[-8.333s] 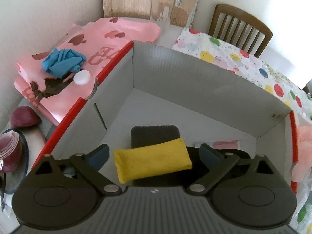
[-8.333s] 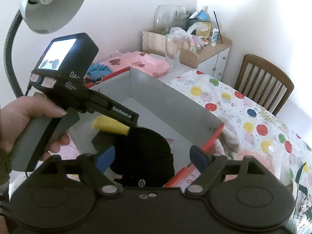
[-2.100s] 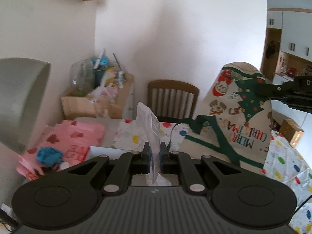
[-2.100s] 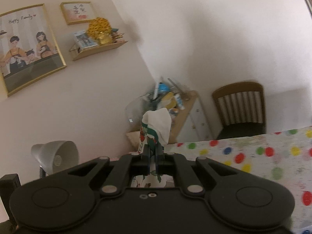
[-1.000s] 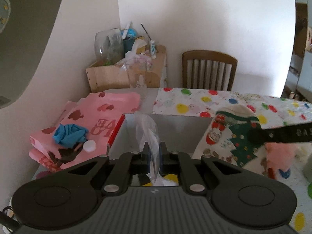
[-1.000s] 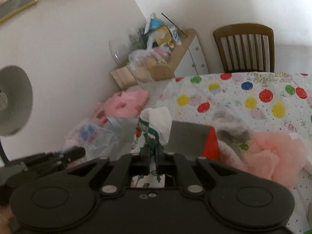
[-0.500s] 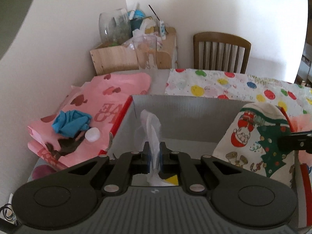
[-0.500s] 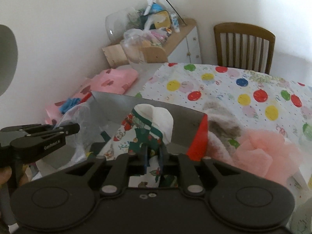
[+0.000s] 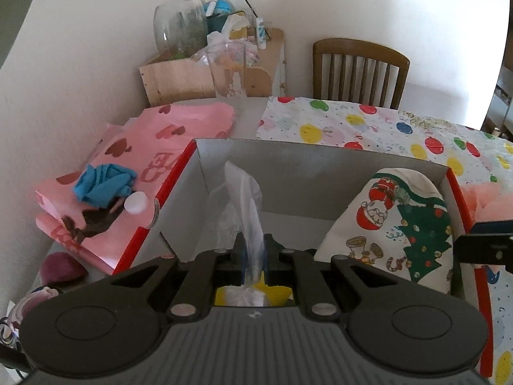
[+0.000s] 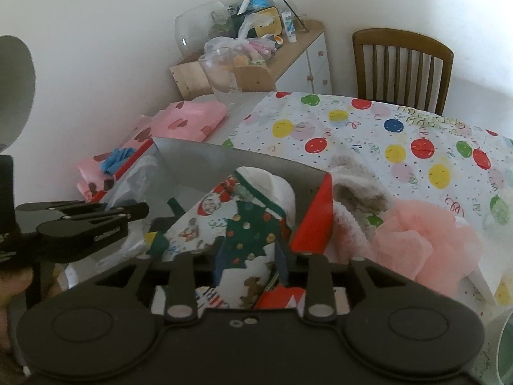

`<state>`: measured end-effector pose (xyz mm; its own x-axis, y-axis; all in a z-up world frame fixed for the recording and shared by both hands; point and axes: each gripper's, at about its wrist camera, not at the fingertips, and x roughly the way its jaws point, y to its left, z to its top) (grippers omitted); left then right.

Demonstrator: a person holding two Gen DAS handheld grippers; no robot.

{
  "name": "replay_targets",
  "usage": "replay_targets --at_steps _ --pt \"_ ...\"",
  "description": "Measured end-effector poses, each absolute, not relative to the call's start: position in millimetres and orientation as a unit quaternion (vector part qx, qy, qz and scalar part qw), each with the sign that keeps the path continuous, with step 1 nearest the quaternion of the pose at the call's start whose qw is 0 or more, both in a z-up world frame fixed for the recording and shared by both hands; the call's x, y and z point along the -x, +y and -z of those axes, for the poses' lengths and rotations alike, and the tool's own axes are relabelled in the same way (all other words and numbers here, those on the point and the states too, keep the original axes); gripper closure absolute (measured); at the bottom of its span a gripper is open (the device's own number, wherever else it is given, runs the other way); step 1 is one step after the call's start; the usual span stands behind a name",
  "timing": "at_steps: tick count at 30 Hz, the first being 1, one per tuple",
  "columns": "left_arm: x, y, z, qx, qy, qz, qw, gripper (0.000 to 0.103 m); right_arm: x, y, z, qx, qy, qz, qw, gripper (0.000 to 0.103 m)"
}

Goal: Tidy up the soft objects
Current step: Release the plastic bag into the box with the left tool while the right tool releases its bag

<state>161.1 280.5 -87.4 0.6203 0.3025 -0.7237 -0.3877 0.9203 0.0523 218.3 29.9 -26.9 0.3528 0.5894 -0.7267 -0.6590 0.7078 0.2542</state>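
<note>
a clear plastic bag (image 9: pixel 243 205) is pinched between the closed fingers of the left gripper (image 9: pixel 254 256), its crumpled top standing upright over the grey inside of a red-edged cardboard box (image 9: pixel 320 166), with a yellow soft piece (image 9: pixel 275 292) seen beneath it. to the right, a christmas-printed cloth (image 9: pixel 400 234), white with santas and a green tree, is draped against the box's right wall. it is seen between the fingers of the right gripper (image 10: pixel 248 256), which have just been opening and now stand partly apart, not pressing on it. left of the box, a pink heart-printed bag (image 9: pixel 134 147) carries a blue cloth (image 9: pixel 102 184). right of it, on the balloon-patterned worktop (image 10: pixel 368 134), a grey fluffy item (image 10: pixel 356 192) and pink tulle (image 10: pixel 426 240) are crowded against the box's red corner.
</note>
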Motion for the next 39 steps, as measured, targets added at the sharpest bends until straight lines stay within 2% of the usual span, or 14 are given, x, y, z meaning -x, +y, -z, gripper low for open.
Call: replay_targets --at_steps 10,13,14,15,17,26,30,39 --pt "-150 269 75 0.066 0.381 -0.19 0.902 0.088 -208 22 12 0.042 0.414 -0.396 0.819 0.049" --pt "-145 264 72 0.068 0.376 -0.186 0.905 0.074 -203 18 7 0.043 0.408 -0.4 0.819 0.043" --pt "-143 263 71 0.07 0.376 -0.184 0.906 0.065 -202 17 5 0.043 0.406 -0.403 0.819 0.042" --pt "-141 262 69 0.073 0.375 -0.182 0.906 0.048 -200 16 3 0.044 0.403 -0.405 0.82 0.04" --pt "-137 259 66 0.078 0.371 -0.18 0.908 0.029 -197 14 0 0.046 0.399 -0.409 0.819 0.039" --pt "-115 251 49 0.094 0.349 -0.169 0.917 0.029 -181 -3 -19 0.043 0.377 -0.421 0.824 0.016" --pt "-107 245 40 0.098 0.344 -0.163 0.92 0.021 -177 -14 -26 0.034 0.372 -0.421 0.827 0.007" --pt "-91 218 23 0.131 0.327 -0.119 0.928 0.019 -167 -56 -44 0.009 0.356 -0.422 0.834 0.002"
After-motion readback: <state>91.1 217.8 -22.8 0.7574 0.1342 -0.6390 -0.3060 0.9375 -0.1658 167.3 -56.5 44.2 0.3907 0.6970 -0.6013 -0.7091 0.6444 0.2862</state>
